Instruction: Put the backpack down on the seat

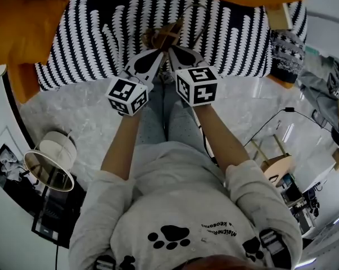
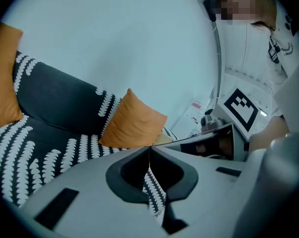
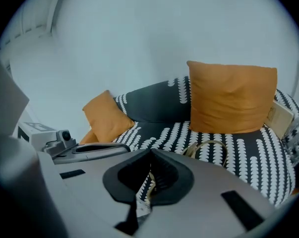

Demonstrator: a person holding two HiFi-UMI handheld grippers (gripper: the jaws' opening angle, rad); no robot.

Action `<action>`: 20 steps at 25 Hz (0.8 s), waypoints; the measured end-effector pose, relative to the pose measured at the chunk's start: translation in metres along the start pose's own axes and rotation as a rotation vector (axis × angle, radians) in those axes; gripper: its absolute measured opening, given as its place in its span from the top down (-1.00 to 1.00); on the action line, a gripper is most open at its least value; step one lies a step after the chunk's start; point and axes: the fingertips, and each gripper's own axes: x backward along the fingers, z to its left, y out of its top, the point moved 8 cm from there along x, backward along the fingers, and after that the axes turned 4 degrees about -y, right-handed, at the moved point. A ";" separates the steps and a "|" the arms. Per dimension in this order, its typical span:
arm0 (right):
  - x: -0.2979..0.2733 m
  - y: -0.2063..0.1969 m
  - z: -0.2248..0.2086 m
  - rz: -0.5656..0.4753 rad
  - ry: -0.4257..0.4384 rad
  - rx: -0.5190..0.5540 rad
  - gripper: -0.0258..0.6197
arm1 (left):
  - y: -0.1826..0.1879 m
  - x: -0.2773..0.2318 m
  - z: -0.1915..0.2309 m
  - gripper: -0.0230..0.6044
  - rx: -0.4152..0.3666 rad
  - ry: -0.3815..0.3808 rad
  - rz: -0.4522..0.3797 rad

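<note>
The backpack [image 1: 165,34] was judged to be already set on the sofa seat [image 1: 85,49]. Only its brown straps could be made out, directly ahead of both grippers' tips. The left gripper [image 1: 157,55] and the right gripper [image 1: 173,50] were held side by side, about equally near it. The left fingers [image 2: 122,173] were seen closed tip to tip on nothing. The right fingers [image 3: 123,180] were likewise closed. A thin tan strap [image 3: 149,185] was seen in the gap behind their tips, but whether it was pinched could not be told. A strap loop [image 3: 208,142] lay just beyond, to their right.
</note>
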 end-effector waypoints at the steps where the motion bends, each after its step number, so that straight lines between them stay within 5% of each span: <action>1: 0.006 0.003 0.002 -0.004 0.001 0.007 0.82 | 0.004 0.003 -0.005 0.86 -0.003 -0.001 0.002; 20: 0.147 0.048 0.046 -0.089 0.034 0.096 0.82 | 0.081 0.062 -0.116 0.86 -0.090 -0.079 0.004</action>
